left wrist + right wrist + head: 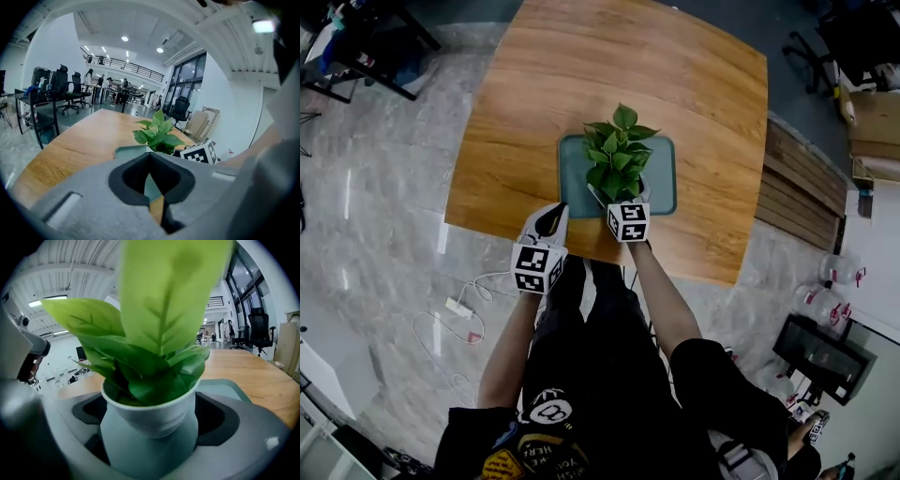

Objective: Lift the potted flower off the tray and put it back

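Table point(534, 94) holds one tray point(664, 178), one potted flower point(619, 155); right tool point(621, 193) apart, left tool point(554, 214) together.

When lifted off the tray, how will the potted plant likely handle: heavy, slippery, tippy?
Probably light: the pot looks thin-walled. Its smooth white wall might slip in a loose grip. The leaves stand taller and wider than the pot, so it may tip if tilted.
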The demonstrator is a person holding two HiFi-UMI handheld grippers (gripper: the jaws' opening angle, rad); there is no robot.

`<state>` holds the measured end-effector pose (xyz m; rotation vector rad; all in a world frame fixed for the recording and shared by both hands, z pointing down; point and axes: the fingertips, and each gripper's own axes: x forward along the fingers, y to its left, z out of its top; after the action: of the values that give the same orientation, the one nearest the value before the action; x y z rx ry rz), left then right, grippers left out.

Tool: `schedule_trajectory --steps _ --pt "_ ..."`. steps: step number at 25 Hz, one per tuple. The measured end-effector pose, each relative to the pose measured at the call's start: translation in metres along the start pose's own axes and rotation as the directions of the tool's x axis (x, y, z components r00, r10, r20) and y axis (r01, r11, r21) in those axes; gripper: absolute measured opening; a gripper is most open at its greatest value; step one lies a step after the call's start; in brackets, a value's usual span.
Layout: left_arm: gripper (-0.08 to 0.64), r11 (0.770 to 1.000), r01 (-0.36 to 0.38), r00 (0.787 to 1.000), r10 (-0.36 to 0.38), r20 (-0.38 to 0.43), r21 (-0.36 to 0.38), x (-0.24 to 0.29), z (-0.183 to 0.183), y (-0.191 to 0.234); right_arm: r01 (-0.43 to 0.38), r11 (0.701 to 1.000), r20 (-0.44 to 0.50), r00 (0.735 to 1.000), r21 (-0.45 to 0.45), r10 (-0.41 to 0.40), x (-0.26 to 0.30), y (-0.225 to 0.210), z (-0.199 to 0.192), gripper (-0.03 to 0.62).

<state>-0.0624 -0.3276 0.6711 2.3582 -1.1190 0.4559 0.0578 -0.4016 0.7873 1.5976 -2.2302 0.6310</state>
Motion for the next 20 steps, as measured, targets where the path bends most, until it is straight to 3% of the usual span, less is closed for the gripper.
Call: schedule_trajectory --steps 6,10,15,20 --pt "-0.003 1.000 0.000 1.000 0.000 -0.004 -0.029 -0.004 -0.001 -0.005 0.008 1.000 0.055 0.998 -0.024 -0.007 0.021 -0.004 0.013 0.531" --pt "-0.002 0.999 -0.027 1.000 0.027 0.008 -0.042 -0.012 0.005 -0.008 -0.010 0.998 0.088 0.996 -0.057 0.015 0.001 -0.005 0.030 0.529" --pt "-0.002 0.999 -0.032 0.997 0.034 0.074 -0.024 -0.031 0.048 -0.018 -0.057 0.993 0.109 0.992 -0.104 0.068 -0.051 0.012 0.081 0.529" --pt "-0.003 0.999 -0.015 0.988 0.009 0.155 0.035 -0.049 0.113 -0.045 -0.089 0.992 0.121 0.988 -0.094 0.101 -0.113 0.032 0.136 0.529"
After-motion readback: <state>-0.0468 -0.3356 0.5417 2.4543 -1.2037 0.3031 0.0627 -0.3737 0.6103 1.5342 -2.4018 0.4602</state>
